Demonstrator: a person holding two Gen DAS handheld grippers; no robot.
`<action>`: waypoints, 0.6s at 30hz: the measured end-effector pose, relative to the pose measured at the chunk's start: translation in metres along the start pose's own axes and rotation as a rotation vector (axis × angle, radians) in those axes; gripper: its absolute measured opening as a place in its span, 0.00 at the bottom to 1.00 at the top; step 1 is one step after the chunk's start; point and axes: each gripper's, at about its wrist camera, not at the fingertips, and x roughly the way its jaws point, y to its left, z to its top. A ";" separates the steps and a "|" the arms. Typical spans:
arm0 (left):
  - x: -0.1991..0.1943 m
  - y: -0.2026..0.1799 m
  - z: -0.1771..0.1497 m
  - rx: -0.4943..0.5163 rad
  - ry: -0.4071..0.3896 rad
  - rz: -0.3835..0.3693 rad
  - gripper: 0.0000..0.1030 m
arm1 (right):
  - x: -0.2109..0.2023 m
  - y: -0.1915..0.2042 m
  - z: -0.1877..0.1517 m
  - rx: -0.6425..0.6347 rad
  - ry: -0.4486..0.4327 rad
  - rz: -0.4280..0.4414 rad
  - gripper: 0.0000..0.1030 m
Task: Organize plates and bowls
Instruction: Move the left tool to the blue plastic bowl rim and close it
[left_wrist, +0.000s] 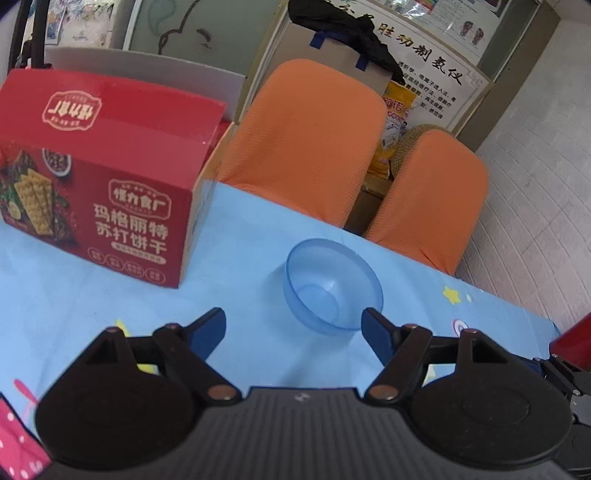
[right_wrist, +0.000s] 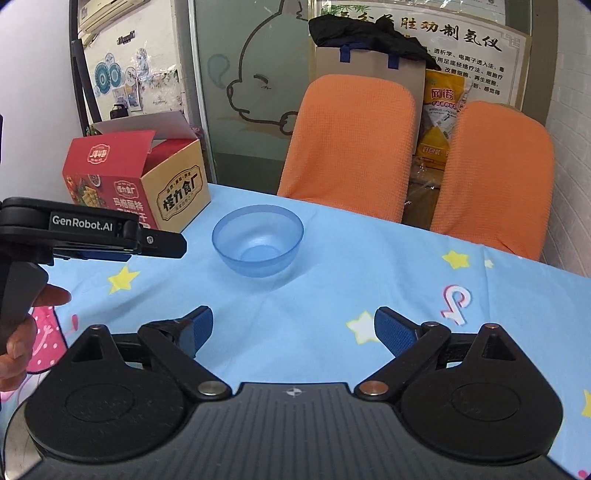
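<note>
the blue bowl (left_wrist: 332, 288) sits upright on the tabletop (left_wrist: 240, 240), just ahead-right of the left gripper (left_wrist: 293, 326); the right gripper (right_wrist: 293, 326) sits farther back. both jaws spread, empty.

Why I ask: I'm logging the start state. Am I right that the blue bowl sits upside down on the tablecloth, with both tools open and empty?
Not quite: the blue bowl stands upright, its open mouth facing up, as the right wrist view shows. The rest holds: it sits on the tablecloth, and the left tool and right tool are open and empty.
</note>
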 end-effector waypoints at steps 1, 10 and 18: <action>0.007 0.002 0.004 -0.011 0.001 0.003 0.72 | 0.007 -0.001 0.004 -0.005 0.004 0.001 1.00; 0.064 0.004 0.021 -0.043 0.041 0.002 0.72 | 0.070 -0.010 0.033 0.017 0.041 0.019 1.00; 0.089 0.005 0.024 -0.034 0.065 -0.009 0.70 | 0.118 -0.006 0.038 -0.007 0.095 0.008 1.00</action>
